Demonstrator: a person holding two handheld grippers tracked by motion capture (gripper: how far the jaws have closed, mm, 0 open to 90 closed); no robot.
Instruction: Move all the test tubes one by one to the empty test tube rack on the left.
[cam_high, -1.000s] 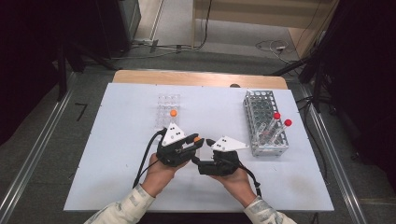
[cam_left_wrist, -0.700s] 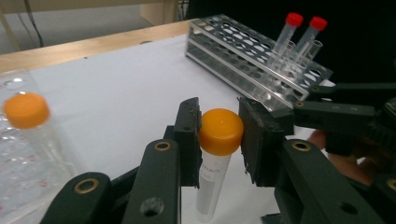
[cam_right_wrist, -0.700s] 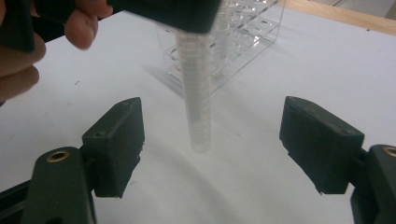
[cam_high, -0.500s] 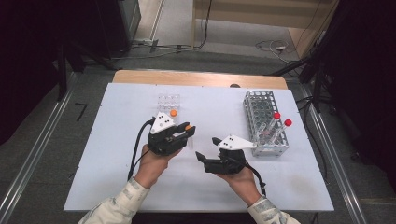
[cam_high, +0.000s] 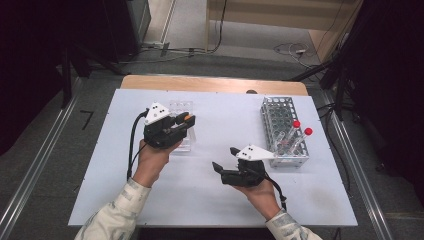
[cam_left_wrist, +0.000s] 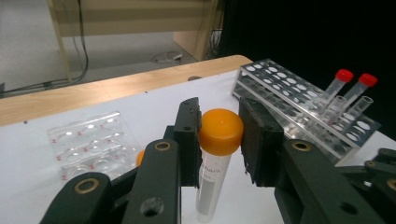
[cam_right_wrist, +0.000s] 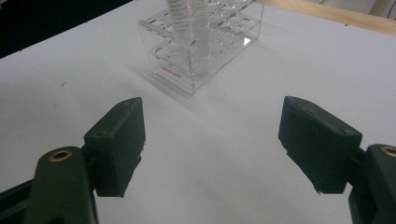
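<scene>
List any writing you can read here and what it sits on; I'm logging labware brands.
Red brand print on the base of the clear tube rack: too blurred to read for certain.
Grey print on the label of the orange-capped tube held in the left gripper: too blurred to read.
Red marks beside the wells of the clear well plate: too small to read.
Graduation marks on a tube in the rack: unreadable.

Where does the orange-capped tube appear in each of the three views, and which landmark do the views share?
High view: the orange-capped tube sits left of centre, in the left gripper, over the small clear tray.
Left gripper view: centre of the picture, cap clamped between the black jaws.
Right gripper view: not in it.
Shared landmark: the clear tube rack, at the right in the high view, upper right in the left gripper view, top centre in the right gripper view.
</scene>
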